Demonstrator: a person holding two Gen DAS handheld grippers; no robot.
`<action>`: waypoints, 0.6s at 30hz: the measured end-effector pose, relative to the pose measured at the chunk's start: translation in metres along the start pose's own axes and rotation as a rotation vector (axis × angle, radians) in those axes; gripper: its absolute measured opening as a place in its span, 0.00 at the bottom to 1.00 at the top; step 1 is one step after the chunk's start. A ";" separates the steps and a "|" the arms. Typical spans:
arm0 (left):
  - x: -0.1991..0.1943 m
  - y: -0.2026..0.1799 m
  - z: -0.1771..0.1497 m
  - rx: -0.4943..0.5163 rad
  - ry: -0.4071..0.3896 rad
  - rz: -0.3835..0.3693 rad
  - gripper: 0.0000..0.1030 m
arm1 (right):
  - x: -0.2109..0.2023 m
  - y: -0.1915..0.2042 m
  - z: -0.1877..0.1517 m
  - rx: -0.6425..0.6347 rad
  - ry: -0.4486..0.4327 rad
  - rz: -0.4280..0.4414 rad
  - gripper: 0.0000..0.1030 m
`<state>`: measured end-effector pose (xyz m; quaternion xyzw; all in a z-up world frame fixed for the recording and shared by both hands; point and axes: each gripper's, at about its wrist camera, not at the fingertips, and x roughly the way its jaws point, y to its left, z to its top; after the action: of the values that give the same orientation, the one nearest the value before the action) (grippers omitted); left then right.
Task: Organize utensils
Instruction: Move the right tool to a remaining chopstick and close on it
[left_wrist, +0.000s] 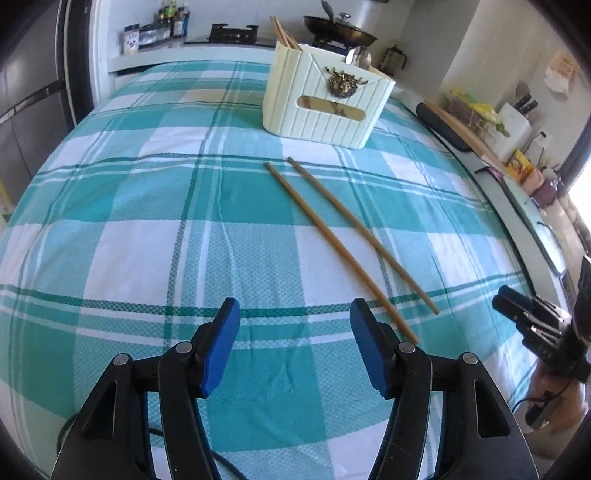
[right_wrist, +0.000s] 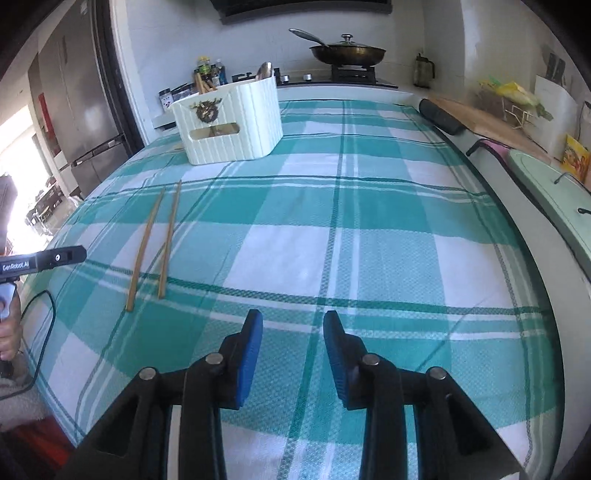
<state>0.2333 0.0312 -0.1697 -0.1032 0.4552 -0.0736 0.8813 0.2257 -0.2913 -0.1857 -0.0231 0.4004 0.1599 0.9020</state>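
i see my left gripper (left_wrist: 293, 314) with its blue pads spread apart and nothing between them, hovering above the teal and white checked tablecloth (left_wrist: 147, 229). my right gripper (right_wrist: 292, 325) is parted more narrowly, also empty. two long brown wooden chopsticks (left_wrist: 343, 243) lie loose on the cloth, side by side but not touching, just ahead and to the right of my left gripper. farther back stands the cream ribbed plastic utensil holder (left_wrist: 325, 107) with a brass deer-head ornament; more chopsticks lean in its far left corner, and what looks like a metal spoon (left_wrist: 351, 55) pokes up beside them, though it is small and blurry.
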 end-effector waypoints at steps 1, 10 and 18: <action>-0.001 0.000 0.000 -0.011 -0.009 0.001 0.68 | 0.002 0.004 0.003 -0.014 -0.004 0.007 0.34; -0.006 -0.001 -0.006 -0.032 -0.021 0.034 0.73 | 0.037 0.084 0.039 -0.213 0.030 0.168 0.34; 0.004 -0.006 0.000 -0.024 -0.017 0.050 0.73 | 0.089 0.122 0.053 -0.321 0.099 0.180 0.12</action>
<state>0.2358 0.0248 -0.1716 -0.1033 0.4511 -0.0453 0.8853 0.2816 -0.1426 -0.2041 -0.1387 0.4140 0.3004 0.8480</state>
